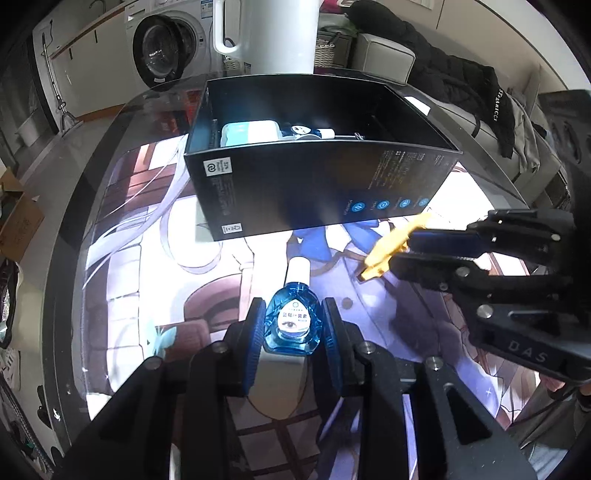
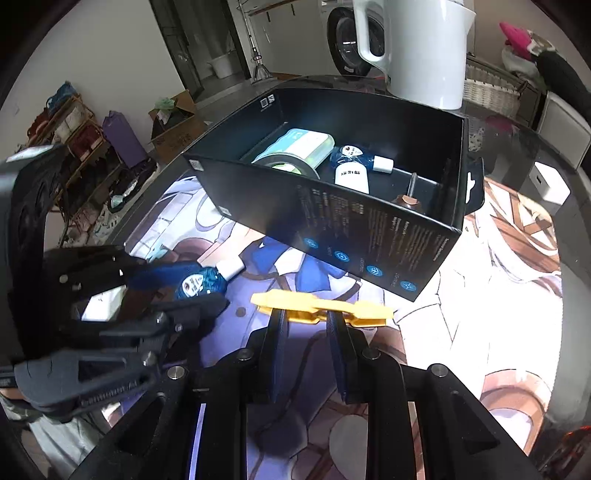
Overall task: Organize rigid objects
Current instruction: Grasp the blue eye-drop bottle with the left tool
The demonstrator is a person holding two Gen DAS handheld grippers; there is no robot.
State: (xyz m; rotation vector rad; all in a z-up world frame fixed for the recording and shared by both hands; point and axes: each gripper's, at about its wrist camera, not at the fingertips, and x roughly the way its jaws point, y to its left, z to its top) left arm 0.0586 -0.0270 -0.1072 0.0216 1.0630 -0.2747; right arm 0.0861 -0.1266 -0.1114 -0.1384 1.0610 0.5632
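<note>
Two claws are clenched low over the desk [image 1: 129,229]: left claw [image 1: 291,325] on a blue bottle [image 1: 293,321], right claw [image 2: 306,321] on a yellow piece [image 2: 321,308]. Ahead, a black box [image 1: 314,192] is seen, white kettle [image 1: 273,33] behind.

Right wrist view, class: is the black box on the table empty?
No, the black box already holds several items, including a small blue bottle with a white cap and a pale green case.

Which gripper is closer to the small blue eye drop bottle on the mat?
Left. The left gripper is shut on the blue eye drop bottle; the right gripper is beside it, shut on a yellow plastic piece.
</note>
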